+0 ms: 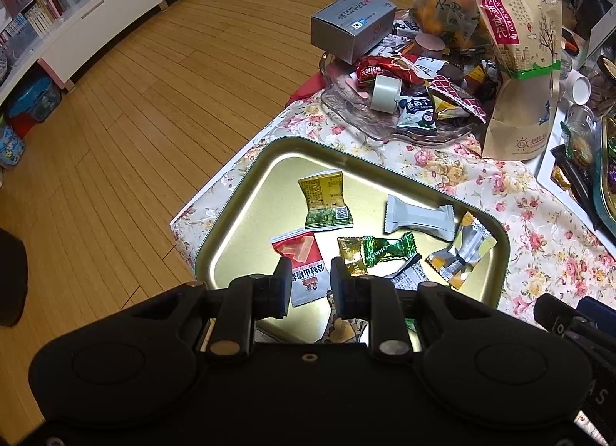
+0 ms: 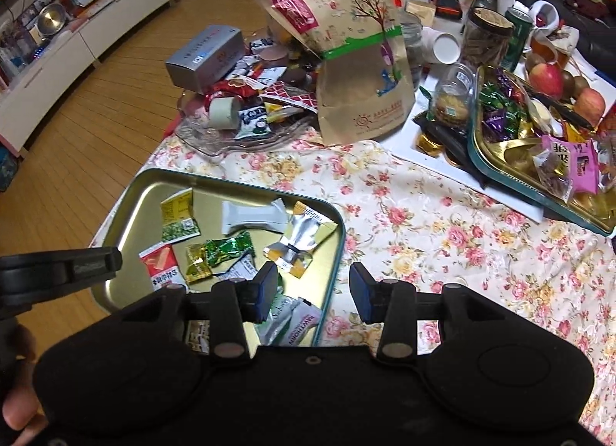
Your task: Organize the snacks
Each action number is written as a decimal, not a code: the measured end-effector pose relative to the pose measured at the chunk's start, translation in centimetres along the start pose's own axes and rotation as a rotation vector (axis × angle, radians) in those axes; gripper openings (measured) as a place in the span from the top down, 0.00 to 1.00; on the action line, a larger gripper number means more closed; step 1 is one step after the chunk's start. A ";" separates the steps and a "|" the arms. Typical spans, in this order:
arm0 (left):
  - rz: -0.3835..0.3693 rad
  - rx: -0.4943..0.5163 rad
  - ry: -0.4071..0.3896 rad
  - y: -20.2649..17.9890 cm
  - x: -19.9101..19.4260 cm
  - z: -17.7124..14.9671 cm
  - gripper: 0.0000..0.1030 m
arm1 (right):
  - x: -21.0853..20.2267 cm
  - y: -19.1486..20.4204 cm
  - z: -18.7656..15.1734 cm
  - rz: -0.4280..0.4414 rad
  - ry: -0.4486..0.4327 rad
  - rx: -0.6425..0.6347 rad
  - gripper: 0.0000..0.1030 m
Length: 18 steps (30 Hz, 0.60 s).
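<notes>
A gold tin tray [image 1: 246,199] [image 2: 127,207] lies on the floral cloth and holds several wrapped snacks: a yellow-green packet [image 1: 325,199], a white bar [image 1: 419,217], a green candy [image 1: 387,249] and a red-white packet [image 1: 304,265]. My left gripper [image 1: 308,272] hovers open and empty over the tray's near part, above the red-white packet. It shows at the left edge of the right wrist view [image 2: 77,265]. My right gripper [image 2: 313,284] is open and empty over the tray's right rim and the cloth.
A glass dish [image 1: 346,114] [image 2: 215,138] piled with snacks, a tape roll [image 1: 385,93] and a silver box [image 1: 352,24] sits behind the tray. A tall kraft bag [image 1: 519,72] [image 2: 358,61] stands beside it. A second snack tray [image 2: 539,145], jars and apples [image 2: 546,76] fill the right.
</notes>
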<state>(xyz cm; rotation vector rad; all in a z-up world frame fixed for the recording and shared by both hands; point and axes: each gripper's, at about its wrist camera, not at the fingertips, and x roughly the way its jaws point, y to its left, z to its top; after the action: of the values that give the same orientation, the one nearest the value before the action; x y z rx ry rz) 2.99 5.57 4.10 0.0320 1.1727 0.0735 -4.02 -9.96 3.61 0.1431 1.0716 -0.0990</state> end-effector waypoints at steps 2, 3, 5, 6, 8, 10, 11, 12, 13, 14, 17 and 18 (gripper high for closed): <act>-0.002 0.001 0.001 0.0 0.0 0.0 0.69 | 0.0 -0.1 0.0 -0.003 0.002 0.005 0.58; -0.003 0.002 0.002 0.0 0.0 0.0 0.69 | 0.0 -0.1 0.0 -0.004 0.002 0.005 0.58; -0.006 0.003 0.004 0.0 0.0 0.0 0.69 | 0.0 -0.1 0.1 -0.005 0.000 0.004 0.58; -0.006 0.003 0.005 0.0 0.0 0.0 0.69 | 0.0 -0.1 0.1 -0.006 -0.002 0.004 0.58; -0.008 0.002 0.008 0.0 0.1 0.0 0.69 | 0.0 0.0 0.1 -0.008 -0.002 0.000 0.58; -0.009 0.000 0.012 0.0 0.1 0.1 0.69 | 0.1 0.1 0.1 -0.012 0.000 -0.004 0.58; -0.009 0.000 0.013 0.0 0.1 0.1 0.69 | 0.1 0.1 0.0 -0.015 0.001 -0.005 0.58; -0.009 0.000 0.013 0.1 0.1 0.1 0.69 | 0.2 0.1 0.0 -0.016 0.002 -0.006 0.58; -0.009 0.000 0.013 0.1 0.1 0.1 0.69 | 0.2 0.1 0.0 -0.015 0.004 -0.008 0.58; -0.010 0.000 0.013 0.1 0.1 0.1 0.69 | 0.2 0.2 0.0 -0.015 0.004 -0.010 0.58; -0.009 0.000 0.016 0.1 0.2 0.1 0.69 | 0.2 0.3 0.0 -0.014 0.002 -0.016 0.58; -0.009 0.000 0.018 0.0 0.2 0.1 0.69 | 0.2 0.3 0.0 -0.015 0.001 -0.018 0.58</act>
<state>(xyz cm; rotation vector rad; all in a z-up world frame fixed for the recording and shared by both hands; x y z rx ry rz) 3.14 5.64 3.96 0.0256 1.1906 0.0658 -3.92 -9.68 3.48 0.1188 1.0745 -0.1027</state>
